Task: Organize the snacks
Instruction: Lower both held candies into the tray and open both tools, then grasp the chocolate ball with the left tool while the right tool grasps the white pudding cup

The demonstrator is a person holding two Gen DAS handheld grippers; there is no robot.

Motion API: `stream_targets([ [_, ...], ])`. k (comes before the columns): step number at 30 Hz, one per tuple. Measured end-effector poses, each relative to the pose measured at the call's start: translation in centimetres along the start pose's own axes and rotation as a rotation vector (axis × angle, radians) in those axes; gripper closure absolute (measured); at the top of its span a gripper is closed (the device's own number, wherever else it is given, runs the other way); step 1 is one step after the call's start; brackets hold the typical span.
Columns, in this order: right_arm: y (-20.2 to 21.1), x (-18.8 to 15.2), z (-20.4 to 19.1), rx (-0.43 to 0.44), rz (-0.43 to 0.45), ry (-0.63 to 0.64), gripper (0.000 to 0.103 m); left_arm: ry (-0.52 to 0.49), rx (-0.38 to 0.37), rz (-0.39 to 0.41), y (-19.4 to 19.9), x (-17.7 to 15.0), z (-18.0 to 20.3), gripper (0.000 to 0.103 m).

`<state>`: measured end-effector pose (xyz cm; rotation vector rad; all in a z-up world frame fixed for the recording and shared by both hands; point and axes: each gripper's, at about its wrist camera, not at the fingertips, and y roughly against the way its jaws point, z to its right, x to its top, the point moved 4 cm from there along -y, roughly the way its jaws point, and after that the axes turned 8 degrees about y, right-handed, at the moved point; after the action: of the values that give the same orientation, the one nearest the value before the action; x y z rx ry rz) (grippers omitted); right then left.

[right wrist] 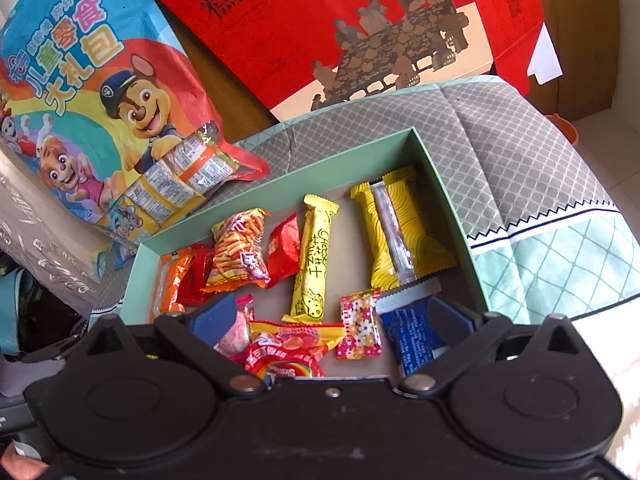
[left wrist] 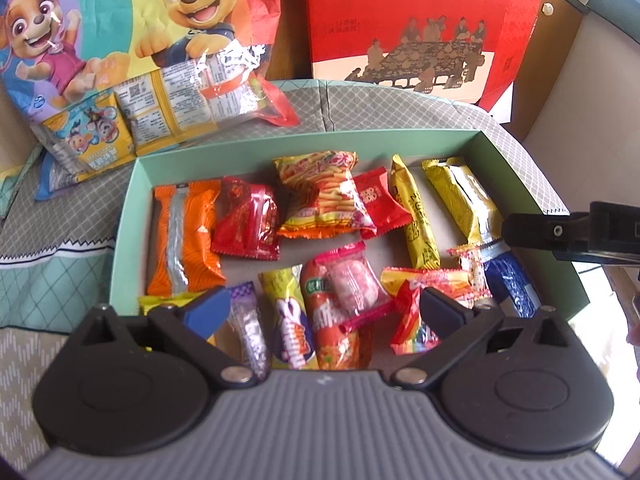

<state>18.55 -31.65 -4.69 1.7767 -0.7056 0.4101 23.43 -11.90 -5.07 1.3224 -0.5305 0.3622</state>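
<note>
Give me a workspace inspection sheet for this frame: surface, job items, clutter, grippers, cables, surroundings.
Surface: quilted grey cloth under everything.
Job's things: green tray holds loose wrapped snacks, including orange packet and yellow cheese stick.
Clutter: cartoon snack bag lies behind the tray.
Grippers: left gripper open, empty; right gripper open, empty; both over the tray's near edge.
Cables: nothing seen.
Surroundings: red gift box behind the tray.
</note>
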Motion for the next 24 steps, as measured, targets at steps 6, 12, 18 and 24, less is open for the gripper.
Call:
stream_targets([
  [6, 1.7, -1.2, -1.0, 0.014, 0.000, 0.013, 0.000, 0.008, -0.002, 0.004, 1.8, -1.3, -0.2, 0.000],
  [12, 3.6, -3.0, -1.3, 0.012, 0.000, 0.017, 0.000, 0.006, -0.002, 0.000, 3.6, -3.4, -0.4, 0.000],
  [18, 4.5, -5.8, -1.4, 0.017, -0.031, 0.014, 0.000, 0.014, 0.015, -0.022, 4.7, -6.7, -1.7, 0.000],
  [24, 4.5, -8.4, -2.2, 0.039, -0.076, 0.012, 0.000, 0.018, 0.046, -0.067, 4.6, -10.6, -3.7, 0.000],
])
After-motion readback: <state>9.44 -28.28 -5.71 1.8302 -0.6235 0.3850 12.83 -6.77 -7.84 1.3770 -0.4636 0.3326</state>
